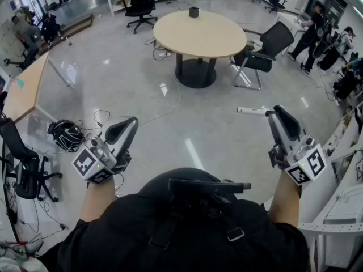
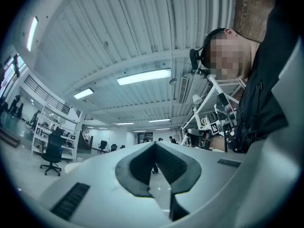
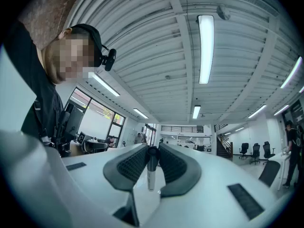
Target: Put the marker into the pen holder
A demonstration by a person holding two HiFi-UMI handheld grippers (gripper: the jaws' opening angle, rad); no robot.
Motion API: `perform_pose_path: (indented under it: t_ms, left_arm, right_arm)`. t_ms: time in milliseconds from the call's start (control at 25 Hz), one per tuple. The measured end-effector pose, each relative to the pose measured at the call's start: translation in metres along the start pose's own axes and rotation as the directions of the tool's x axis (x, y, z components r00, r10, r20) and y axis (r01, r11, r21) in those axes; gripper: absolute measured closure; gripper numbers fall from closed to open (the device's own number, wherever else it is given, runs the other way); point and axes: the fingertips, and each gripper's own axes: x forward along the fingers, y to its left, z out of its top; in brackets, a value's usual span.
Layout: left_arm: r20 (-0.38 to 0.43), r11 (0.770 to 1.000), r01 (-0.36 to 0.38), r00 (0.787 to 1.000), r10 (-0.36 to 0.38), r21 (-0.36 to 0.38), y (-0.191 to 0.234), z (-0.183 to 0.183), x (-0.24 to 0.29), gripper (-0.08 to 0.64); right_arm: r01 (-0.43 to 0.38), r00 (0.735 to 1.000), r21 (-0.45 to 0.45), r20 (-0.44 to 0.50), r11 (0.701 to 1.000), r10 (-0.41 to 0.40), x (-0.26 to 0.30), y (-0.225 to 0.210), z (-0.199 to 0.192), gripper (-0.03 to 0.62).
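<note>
White marker [image 1: 251,111], head view: it is held crosswise at the tip of the right gripper [image 1: 275,114]. Its body juts out toward the person's left, above the polished grey floor [image 1: 142,89].
Head view, pen holder [image 1: 194,12]: a small black container is seen upright on the round wooden table [image 1: 215,38]. It is well apart from both grippers.
Head view, left gripper [image 1: 130,124]: it is raised in front of the body and angled up and forward. Nothing is seen at its tip.
Head view, surroundings: a black office chair [image 1: 264,50] is set just beside the table, and loose cables are spread over the floor.
Left gripper view, jaws: the dark ribbed pads [image 2: 178,167] are brought together at their tips, and nothing is gripped between them. A lit ceiling strip light [image 2: 144,76] is seen beyond them.
Right gripper view, jaws: they are closed narrowly on the marker, which is clamped between the ribbed pads. Its black cap [image 3: 152,152] is seen at the far end, and its white barrel is directed back toward the camera.
Right gripper view, background: a ribbed white ceiling with long lamps is seen above the jaws.
</note>
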Motion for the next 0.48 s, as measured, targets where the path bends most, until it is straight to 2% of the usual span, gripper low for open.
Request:
perform_pose_path:
  t_ms: [160,480]
  left_arm:
    - [-0.035,1.000,-0.010,0.999,0.010,0.012,0.004,-0.011,-0.013,0.563]
    - [-0.050,1.000,-0.019,0.999,0.020,0.017,0.007,-0.016,-0.018,0.563]
  right_arm:
    - [0.003,1.000,0.012,-0.011,1.000,-0.003,0.000,0.009,-0.006,0.505]
    - [-0.014,1.000,0.024,-0.014,1.000,0.015,0.002,0.014,-0.005,0.505]
